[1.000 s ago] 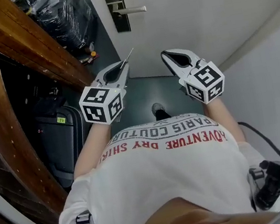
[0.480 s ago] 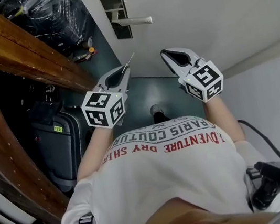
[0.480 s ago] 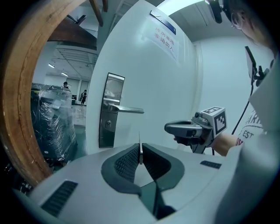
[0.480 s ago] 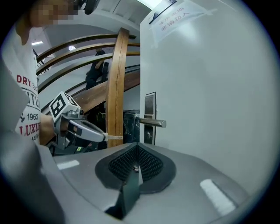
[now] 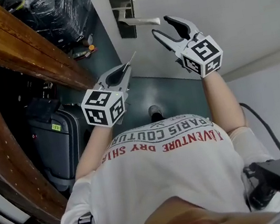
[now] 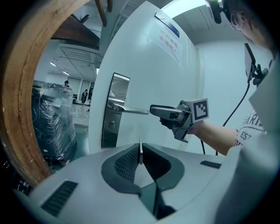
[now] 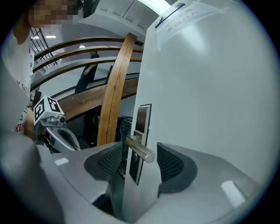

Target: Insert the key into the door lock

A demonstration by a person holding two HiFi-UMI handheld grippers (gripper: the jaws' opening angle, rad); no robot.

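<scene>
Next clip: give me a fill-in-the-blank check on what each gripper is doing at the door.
The left gripper has its jaws shut on a thin metal ___.
The right gripper has its jaws ___, gripping nothing.
On the lock plate, the keyhole sits ___ the lever handle.
Missing words: key; open; below.
Note: the right gripper's jaws have just been opening, with the lever handle's tip just ahead of them, untouched.

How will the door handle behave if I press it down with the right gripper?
The handle looks like rigid metal and probably won't flex. Its smooth round end, between the right gripper's just-opened jaws, may slip. Mounted on the plate, it likely pivots down.
</scene>
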